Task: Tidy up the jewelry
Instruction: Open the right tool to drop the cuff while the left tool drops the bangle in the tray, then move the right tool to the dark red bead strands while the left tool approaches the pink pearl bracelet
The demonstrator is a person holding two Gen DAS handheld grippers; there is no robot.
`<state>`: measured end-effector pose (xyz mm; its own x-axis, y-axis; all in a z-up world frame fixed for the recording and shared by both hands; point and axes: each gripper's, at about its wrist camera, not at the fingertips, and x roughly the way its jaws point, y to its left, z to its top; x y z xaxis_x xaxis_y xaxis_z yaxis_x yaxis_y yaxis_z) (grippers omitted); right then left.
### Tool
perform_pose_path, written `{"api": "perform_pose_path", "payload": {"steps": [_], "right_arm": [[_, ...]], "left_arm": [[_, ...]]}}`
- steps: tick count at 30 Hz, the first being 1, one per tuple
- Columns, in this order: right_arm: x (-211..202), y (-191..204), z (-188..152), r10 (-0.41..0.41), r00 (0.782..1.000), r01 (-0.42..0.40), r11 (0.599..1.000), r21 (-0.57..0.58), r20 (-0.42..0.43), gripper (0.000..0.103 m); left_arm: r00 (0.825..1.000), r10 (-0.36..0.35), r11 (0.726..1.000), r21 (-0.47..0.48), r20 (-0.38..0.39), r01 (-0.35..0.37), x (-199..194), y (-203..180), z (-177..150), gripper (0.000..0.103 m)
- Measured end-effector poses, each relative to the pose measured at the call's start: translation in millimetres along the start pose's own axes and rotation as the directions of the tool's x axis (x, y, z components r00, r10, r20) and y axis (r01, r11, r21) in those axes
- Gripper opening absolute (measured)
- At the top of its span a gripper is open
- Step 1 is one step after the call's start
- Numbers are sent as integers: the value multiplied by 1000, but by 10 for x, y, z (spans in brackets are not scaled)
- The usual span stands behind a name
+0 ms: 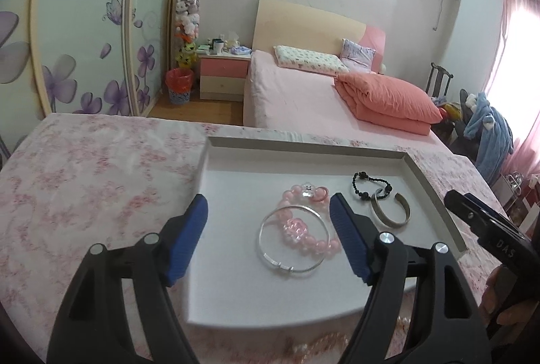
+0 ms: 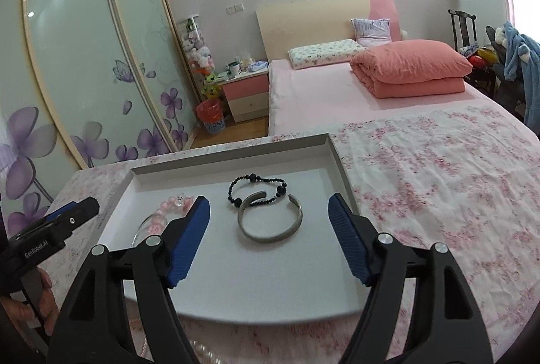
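Both of my hand-held grippers are released and carry nothing: the left hand-held gripper [image 1: 269, 217] spans the silver bangle [image 1: 293, 239], which overlaps the pink bead bracelet [image 1: 305, 222]. Clenching there could snag both. Ahead of my right hand-held gripper [image 2: 269, 216], the grey cuff [image 2: 270, 217] touches the black bead bracelet [image 2: 258, 190], all inside the white tray [image 1: 435, 191] on the floral-clothed desk [image 1: 84, 178].

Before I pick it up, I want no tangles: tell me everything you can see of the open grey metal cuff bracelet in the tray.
The open grey metal cuff bracelet is a flat, matte band bent into a C, its gap facing the far rim. It lies flat on the floor of the shallow white tray, toward its right side. One end overlaps the black beaded bracelet. It sits between the fingers of the open right tool, untouched.
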<state>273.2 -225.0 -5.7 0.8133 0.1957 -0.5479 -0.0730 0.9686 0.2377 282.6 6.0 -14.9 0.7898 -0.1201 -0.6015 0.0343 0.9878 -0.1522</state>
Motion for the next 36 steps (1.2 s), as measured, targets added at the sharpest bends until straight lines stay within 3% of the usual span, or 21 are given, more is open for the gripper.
{"api": "perform_pose_path", "payload": {"steps": [10, 14, 19, 23, 33, 35, 36], "right_arm": [[-466, 64, -235, 18, 1000, -19, 998, -59, -18, 68], [-624, 106, -513, 44, 995, -54, 994, -100, -94, 67], [-748, 187, -935, 89, 970, -122, 983, -138, -225, 67], [-802, 327, -1180, 97, 954, -151, 973, -176, -282, 67], [-690, 610, -1405, 13, 942, -119, 947, -298, -334, 74], [-666, 622, -1411, 1, 942, -111, 944, -310, -336, 69], [-666, 625, -1413, -3, 943, -108, 943, -315, -333, 61]], "left_arm": [[1000, -5, 1000, 9, 12, 5, -492, 57, -229, 73], [1000, -1, 1000, 14, -3, 1, -671, 114, -407, 74], [999, 0, 1000, 28, -42, 1, -793, 196, -657, 75], [998, 6, 999, 43, -65, -3, -815, 204, -798, 75], [994, 0, 997, 80, -108, 9, -811, 113, -924, 75], [993, 1, 996, 88, -115, 9, -799, 99, -932, 75], [993, 1, 996, 90, -117, 10, -792, 93, -945, 75]]}}
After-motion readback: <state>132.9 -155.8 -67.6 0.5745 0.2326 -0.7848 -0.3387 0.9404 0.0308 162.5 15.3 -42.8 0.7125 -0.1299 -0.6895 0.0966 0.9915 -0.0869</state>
